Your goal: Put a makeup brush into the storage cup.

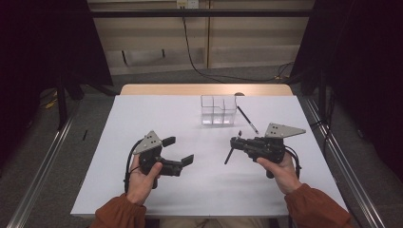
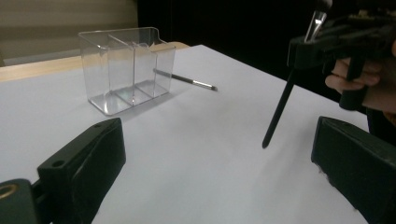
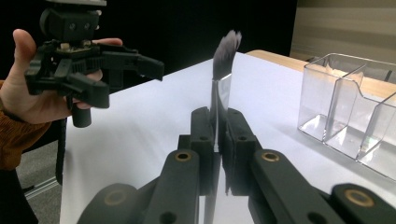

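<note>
My right gripper (image 1: 234,142) is shut on a make-up brush (image 1: 228,156). The brush's black handle slants down toward the white table and its bristles (image 3: 226,46) rise above the jaws. In the right gripper view the gripper (image 3: 218,126) pinches the brush at its silvery ferrule. My left gripper (image 1: 178,150) is held open over the table's near left, with nothing between its jaws. Its own view shows the left gripper (image 2: 219,168) wide apart, the brush handle (image 2: 279,109) hanging just beyond it, and the right gripper (image 2: 303,46) above. In the right gripper view the left gripper (image 3: 130,84) is at the left.
A clear plastic organiser (image 1: 218,110) with several compartments stands at the table's far middle. A second thin dark brush or pen (image 1: 247,119) lies flat just right of it. The white table (image 1: 142,109) has metal rails along both sides.
</note>
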The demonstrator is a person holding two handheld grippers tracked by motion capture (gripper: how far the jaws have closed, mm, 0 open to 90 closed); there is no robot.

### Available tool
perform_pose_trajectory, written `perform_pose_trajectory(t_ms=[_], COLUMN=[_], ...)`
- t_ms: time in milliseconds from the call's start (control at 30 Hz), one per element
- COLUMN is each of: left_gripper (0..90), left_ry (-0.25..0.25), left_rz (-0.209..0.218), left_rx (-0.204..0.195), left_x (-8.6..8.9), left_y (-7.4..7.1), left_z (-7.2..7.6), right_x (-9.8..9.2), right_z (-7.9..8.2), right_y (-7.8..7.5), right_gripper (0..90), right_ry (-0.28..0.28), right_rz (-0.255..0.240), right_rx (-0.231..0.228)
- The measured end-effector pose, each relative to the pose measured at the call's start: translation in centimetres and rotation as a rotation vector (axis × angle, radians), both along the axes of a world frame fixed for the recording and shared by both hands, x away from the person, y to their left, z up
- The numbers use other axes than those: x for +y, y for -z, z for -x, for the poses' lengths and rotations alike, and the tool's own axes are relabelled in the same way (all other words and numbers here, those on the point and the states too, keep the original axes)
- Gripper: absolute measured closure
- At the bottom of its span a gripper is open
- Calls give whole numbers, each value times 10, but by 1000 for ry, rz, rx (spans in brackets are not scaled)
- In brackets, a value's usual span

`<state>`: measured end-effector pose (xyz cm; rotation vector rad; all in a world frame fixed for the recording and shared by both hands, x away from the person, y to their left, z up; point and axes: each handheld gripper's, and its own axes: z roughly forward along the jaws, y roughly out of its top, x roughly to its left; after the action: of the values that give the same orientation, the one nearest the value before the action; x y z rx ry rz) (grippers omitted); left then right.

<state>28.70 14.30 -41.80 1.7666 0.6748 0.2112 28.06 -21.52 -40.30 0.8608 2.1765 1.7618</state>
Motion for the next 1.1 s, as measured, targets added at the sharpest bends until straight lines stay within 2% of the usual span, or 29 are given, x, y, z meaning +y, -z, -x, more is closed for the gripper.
perform_pose_trajectory(t_ms=[133,233,367,433,533,700,800,833,933,1033,1100], left_gripper=[30,29,30,30,29,28,28,29,30,30,29], left_ry=[-18,-45,-80,-88,-95,-114,-129,-140,-163,-172,-169], left_rz=[-14,-17,3,-10,2,0,13,7,23,14,-10], left_rx=[-15,-45,-67,-89,-88,-89,-96,-102,-93,-90,-93], left_x=[10,18,27,30,34,45,53,56,63,65,65], left_y=[3,4,5,6,6,10,12,11,11,14,16], left_z=[3,4,5,6,7,9,10,9,8,10,9], right_x=[-6,-11,-13,-12,-12,-10,-11,-11,-12,-14,-14], right_z=[-2,-4,-6,-8,-11,-16,-20,-21,-25,-29,-32], right_y=[-1,-1,-2,-2,-5,-12,-14,-14,-15,-20,-24], right_gripper=[837,837,837,837,837,837,836,837,837,837,836], right_ry=[25,42,50,51,56,58,63,66,75,81,80], right_rz=[-1,-1,2,6,8,12,9,9,9,2,-7], right_rx=[1,3,3,0,-5,-21,-25,-24,-26,-36,-41])
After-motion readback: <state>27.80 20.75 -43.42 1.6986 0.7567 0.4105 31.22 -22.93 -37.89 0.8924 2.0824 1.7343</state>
